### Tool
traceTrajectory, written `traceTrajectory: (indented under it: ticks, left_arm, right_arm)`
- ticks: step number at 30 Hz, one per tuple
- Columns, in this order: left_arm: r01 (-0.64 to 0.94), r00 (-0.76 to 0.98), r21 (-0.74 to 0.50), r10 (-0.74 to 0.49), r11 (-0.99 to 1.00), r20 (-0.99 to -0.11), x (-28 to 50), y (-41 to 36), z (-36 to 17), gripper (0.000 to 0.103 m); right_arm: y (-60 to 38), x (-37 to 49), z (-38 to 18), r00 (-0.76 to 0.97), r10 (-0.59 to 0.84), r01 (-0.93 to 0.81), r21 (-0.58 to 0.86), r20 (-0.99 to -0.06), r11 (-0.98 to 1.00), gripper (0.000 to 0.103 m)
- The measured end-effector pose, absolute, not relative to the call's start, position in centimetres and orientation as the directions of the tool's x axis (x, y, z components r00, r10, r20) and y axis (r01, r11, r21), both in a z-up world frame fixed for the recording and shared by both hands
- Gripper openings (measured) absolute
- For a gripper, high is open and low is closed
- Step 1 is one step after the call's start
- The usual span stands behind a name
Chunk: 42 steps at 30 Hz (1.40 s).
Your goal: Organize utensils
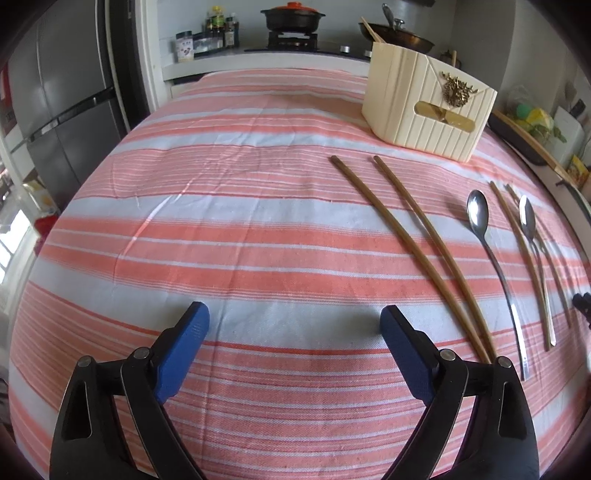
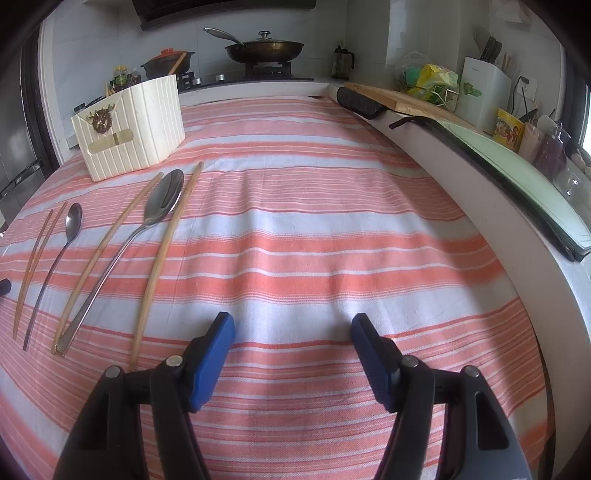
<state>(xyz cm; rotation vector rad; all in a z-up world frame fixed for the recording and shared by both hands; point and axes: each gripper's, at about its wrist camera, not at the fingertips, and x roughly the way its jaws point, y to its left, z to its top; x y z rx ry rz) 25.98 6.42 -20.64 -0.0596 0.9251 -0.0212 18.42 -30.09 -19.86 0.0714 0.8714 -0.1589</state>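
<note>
On the striped cloth lie a dark pair of chopsticks [image 1: 413, 243], a steel spoon [image 1: 491, 266], a lighter pair of chopsticks [image 1: 524, 258] and a second spoon [image 1: 532, 236] between them. A cream ribbed utensil holder [image 1: 428, 107] stands behind them. In the right wrist view the holder [image 2: 129, 125] is at the left, with the light chopsticks [image 2: 162, 254], the large spoon [image 2: 147, 225], the smaller spoon [image 2: 62, 251] and the dark chopsticks [image 2: 33, 258]. My left gripper [image 1: 293, 321] is open, left of the utensils. My right gripper [image 2: 291, 325] is open, right of them.
The table [image 2: 332, 236] has a pink and white striped cloth. A stove with a pan [image 2: 264, 50] and a pot [image 1: 291, 16] is behind it. A raised white counter edge [image 2: 461, 166] with clutter runs along the right. A fridge [image 1: 55, 103] stands at the left.
</note>
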Motion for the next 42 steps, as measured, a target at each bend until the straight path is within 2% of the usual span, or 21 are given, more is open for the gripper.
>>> traceTrajectory:
  ticks: [25,28,32,35,42]
  left_arm:
    - [-0.023,0.59,-0.047,-0.025,0.999,-0.807,26.2,6.4,-20.6,0.1]
    - [-0.082,0.587,-0.092,-0.026,0.992,-0.809,26.3,7.2,-19.4,0.1]
    - [-0.077,0.633,-0.145,-0.064,0.986,-0.772,26.8,6.2,-16.2,0.1]
    - [-0.048,0.605,-0.126,-0.072,0.991,-0.793,28.5,3.9,-16.0,0.1]
    - [-0.04,0.549,-0.001,0.021,0.999,-0.836,31.5,0.9,-19.8,0.1]
  right_arm:
    - [-30.3,18.4,-19.9,0.632,-0.106,0.172,0.006,-0.768,0.985,0.068]
    - [-30.3,18.4,-19.9,0.632,-0.106,0.173,0.006,-0.768,0.985,0.068]
    - [-30.3,18.4,-19.9,0.632,-0.107,0.172,0.005,-0.768,0.985,0.068]
    - [-30.3,18.4,-19.9,0.632,-0.106,0.172,0.006,-0.768,0.985,0.068]
    - [-30.3,18.4,-19.9,0.632,-0.106,0.173,0.006,-0.768,0.985,0.068]
